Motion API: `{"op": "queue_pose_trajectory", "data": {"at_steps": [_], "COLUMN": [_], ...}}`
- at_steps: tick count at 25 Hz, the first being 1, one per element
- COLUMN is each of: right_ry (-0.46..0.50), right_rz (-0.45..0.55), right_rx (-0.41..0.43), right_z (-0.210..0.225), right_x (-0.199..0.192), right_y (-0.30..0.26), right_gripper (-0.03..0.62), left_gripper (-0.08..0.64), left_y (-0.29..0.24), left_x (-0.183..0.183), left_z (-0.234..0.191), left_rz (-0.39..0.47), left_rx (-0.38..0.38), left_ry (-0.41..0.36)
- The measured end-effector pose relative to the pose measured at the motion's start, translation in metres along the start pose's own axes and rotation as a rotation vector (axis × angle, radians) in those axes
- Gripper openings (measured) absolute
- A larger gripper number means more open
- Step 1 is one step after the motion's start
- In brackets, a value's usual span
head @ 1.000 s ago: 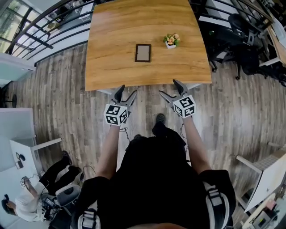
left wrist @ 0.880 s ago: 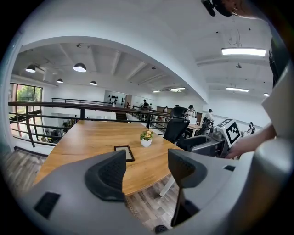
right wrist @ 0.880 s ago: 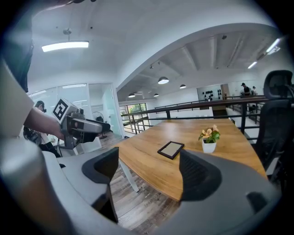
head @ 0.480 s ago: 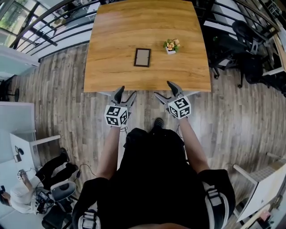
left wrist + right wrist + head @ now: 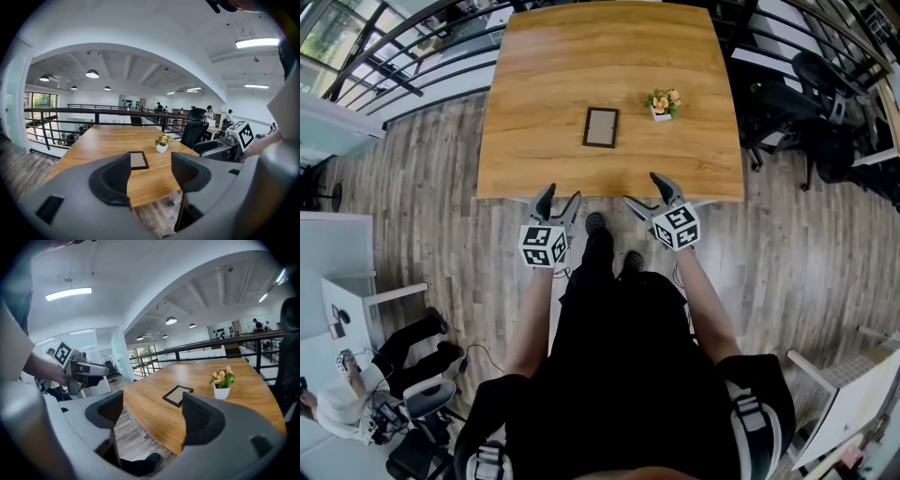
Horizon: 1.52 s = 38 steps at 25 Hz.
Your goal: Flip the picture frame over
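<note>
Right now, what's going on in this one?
A person stands at the near edge of a wooden table. The left hand-held gripper and the right hand-held gripper are both open and empty; the right one's jaws have just been closing slightly. The picture frame lies flat mid-table, untouched, a potted flower to its right.

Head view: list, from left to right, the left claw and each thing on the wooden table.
In order: left claw → picture frame → potted flowers.
</note>
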State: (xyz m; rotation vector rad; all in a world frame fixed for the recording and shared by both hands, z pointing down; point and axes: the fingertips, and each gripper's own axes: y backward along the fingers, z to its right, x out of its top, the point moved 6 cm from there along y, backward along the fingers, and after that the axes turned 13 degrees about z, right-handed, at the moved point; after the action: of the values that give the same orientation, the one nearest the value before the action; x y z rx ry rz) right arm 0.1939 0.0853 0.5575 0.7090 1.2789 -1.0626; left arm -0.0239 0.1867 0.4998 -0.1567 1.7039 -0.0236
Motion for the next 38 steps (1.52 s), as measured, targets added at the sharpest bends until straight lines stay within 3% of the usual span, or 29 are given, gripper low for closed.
{"op": "queue_pose_trajectory", "data": {"at_steps": [11,18,38], "right_ry": [-0.004,-0.02,-0.035], "right_rz": [-0.035,-0.063,-0.121], "right_rx": [-0.052,-0.081,-0.198], "right_z": [0.035,0.06,0.102], "right_x": [0.01,0.014,0.013], "right_y": [-0.051,-0.094,-0.173], "right_gripper": [0.39,0.387,0.371], "left_gripper": [0.288,0.288,0.288], "left_y": [-0.065,-0.108,-0.191], "left_x": [-0.001,-0.017,-0.033], "left_z": [-0.045,-0.075,-0.133], "left_rz": [-0.015,-0.078,-0.178], "left_rx": [-0.041,-0.076,-0.237], "left_ry": [0.041,0.078,0.093]}}
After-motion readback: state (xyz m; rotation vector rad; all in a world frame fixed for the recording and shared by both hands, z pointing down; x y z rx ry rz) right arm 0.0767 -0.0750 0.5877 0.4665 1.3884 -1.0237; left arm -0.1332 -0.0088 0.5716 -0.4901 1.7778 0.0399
